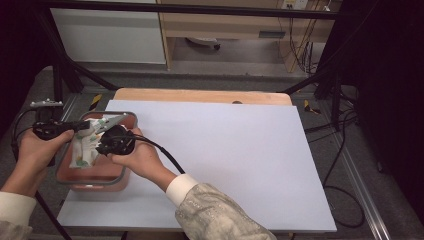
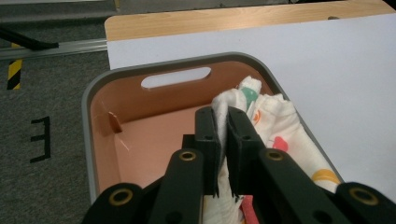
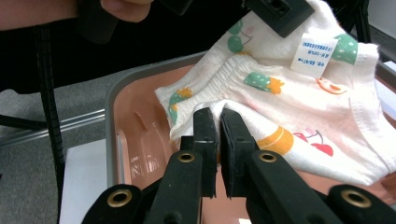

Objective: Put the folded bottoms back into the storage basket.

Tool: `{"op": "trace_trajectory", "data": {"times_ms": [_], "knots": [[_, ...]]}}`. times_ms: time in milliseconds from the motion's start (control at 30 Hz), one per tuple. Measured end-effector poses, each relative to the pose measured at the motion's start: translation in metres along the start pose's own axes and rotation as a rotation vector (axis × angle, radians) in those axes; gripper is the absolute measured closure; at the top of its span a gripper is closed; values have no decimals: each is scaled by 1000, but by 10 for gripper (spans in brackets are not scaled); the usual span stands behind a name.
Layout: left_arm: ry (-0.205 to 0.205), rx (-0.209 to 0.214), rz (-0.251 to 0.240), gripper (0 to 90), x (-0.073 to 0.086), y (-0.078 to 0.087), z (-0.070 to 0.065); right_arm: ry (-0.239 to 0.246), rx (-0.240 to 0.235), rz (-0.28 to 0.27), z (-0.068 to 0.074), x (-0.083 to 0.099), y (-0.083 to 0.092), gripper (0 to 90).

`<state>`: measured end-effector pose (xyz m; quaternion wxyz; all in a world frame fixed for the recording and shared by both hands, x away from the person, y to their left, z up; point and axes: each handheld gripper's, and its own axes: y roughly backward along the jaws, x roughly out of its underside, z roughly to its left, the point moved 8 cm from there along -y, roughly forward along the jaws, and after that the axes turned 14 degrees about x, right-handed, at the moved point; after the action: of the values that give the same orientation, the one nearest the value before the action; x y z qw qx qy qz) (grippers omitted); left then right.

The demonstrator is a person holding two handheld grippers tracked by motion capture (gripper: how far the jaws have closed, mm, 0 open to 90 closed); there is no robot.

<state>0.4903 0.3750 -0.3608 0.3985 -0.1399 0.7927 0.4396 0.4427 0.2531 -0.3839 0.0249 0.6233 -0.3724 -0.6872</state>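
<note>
Both the left hand-held gripper (image 2: 223, 140) and right hand-held gripper (image 3: 218, 140) pinch the white fruit-print cotton cloth (image 3: 299, 107); pulling apart could slip it into the pink plastic bin (image 2: 140, 135) below.

A lab: black frame rig (image 1: 70, 75), hazard tape (image 2: 14, 73), loose cables (image 1: 300, 50)
</note>
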Motion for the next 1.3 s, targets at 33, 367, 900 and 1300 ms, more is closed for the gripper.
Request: {"op": "trace_trajectory", "data": {"times_ms": [33, 367, 900, 1300], "knots": [[1, 0, -1, 846, 0, 0, 0, 3, 0, 1, 0, 1, -1, 862], [9, 0, 9, 845, 4, -4, 2, 4, -5, 11, 2, 6, -4, 861], [21, 3, -38, 554, 4, -9, 7, -3, 14, 48, -2, 18, 0, 627], [-77, -46, -109, 188, -3, 12, -32, -34, 164, 3, -43, 25, 70, 176]]}}
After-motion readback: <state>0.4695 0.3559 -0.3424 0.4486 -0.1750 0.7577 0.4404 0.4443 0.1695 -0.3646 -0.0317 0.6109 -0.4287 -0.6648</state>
